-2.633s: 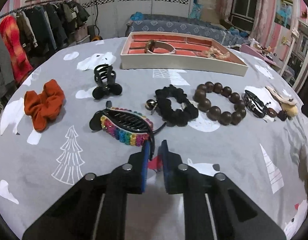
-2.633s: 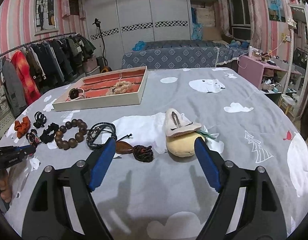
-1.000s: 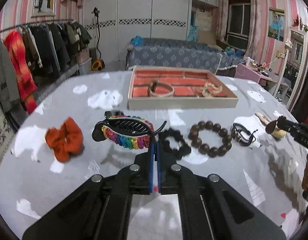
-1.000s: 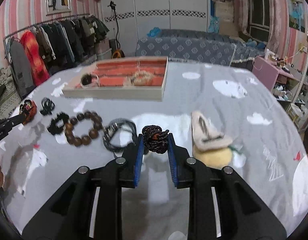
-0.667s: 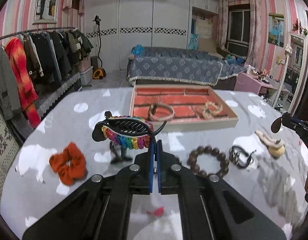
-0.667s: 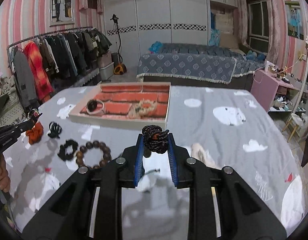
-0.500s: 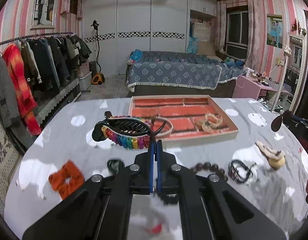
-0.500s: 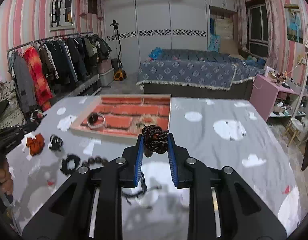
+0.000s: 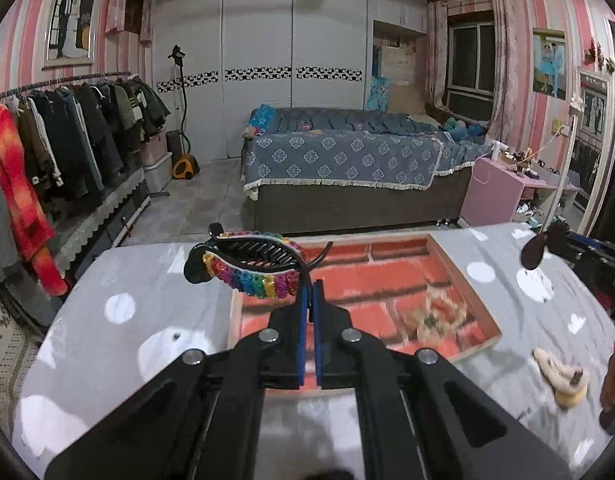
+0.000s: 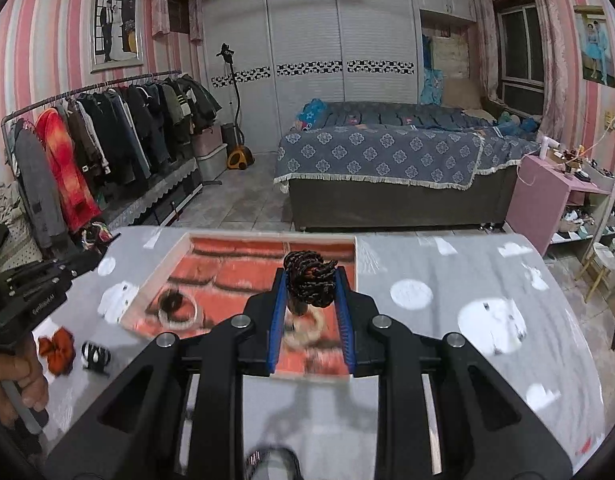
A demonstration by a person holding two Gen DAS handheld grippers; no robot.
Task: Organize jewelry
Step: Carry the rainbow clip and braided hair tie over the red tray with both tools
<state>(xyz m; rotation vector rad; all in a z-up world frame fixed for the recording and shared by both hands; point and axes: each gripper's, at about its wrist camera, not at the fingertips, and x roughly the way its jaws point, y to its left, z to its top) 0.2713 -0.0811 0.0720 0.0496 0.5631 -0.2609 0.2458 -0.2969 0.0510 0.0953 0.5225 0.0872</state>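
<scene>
We have two items in transit and neither is deposited yet. The left tool (image 9: 309, 286) is clenched on the thin end of the rainbow hair clip (image 9: 247, 266), which is carried in the air above the near-left part of the tray (image 9: 463, 276). The right tool (image 10: 310, 280) is clenched on a dark braided cord knot (image 10: 309, 278), likewise held above the tray's brick-patterned floor.

Already stowed in the tray, as far as we can see: a ring-shaped bracelet (image 10: 176, 308) at the left and a pale beaded piece (image 9: 435, 314) toward the right; both are blurred.

Remaining on the tabletop (image 10: 467, 280): an orange scrunchie (image 10: 56, 348) and a black claw clip (image 10: 94, 355) at the left, and a cream-and-yellow plush piece (image 9: 563, 376) at the right. Other items may lie beneath the tools, out of view.

We judge the task to be under way, perhaps near half done: the next step is lowering and releasing both carried items into the tray, then returning for the rest.
</scene>
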